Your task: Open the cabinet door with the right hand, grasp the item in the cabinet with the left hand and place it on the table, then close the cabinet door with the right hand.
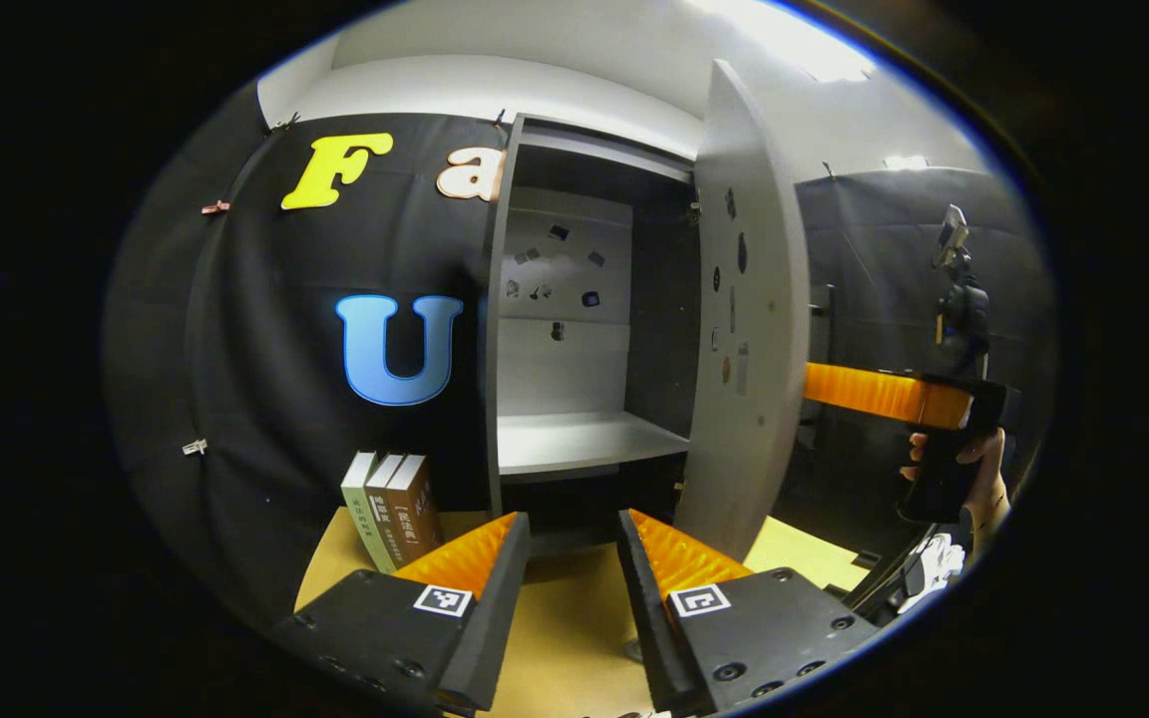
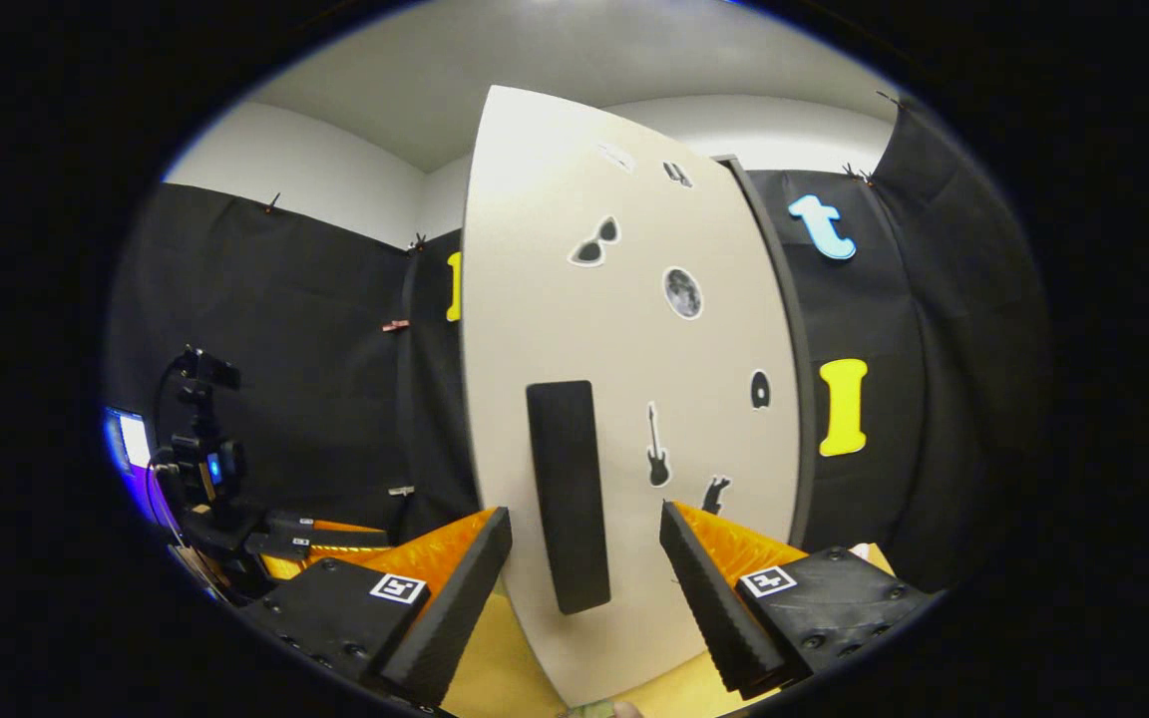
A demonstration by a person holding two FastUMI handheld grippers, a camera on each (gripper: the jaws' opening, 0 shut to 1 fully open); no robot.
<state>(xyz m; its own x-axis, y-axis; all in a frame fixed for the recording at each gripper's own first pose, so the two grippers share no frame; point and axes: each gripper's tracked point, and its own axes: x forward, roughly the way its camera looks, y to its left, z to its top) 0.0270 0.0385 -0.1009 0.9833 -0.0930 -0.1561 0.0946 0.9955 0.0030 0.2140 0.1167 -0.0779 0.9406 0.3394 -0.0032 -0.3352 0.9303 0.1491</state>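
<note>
The cabinet (image 1: 584,329) stands on the table (image 1: 555,618) against the booth's black cloth wall, and its door (image 1: 749,319) is swung out, edge-on toward the camera in the left gripper view. Inside the cabinet a pale shelf (image 1: 584,439) shows bare, with small stickers on the back panel above it; which item the task means I cannot tell. Three books (image 1: 393,509) stand upright on the table just left of the cabinet. The left gripper (image 1: 574,543) hangs before the cabinet's lower opening, its fingers spread wide and holding nothing. To the right of the door, the right gripper (image 1: 884,394) reaches toward the door's outer face, held by a hand (image 1: 973,469). In the right gripper view the right gripper (image 2: 584,534) is open wide, its fingers either side of the dark vertical handle (image 2: 567,494) on the sticker-dotted door (image 2: 624,399), not pressing it.
</note>
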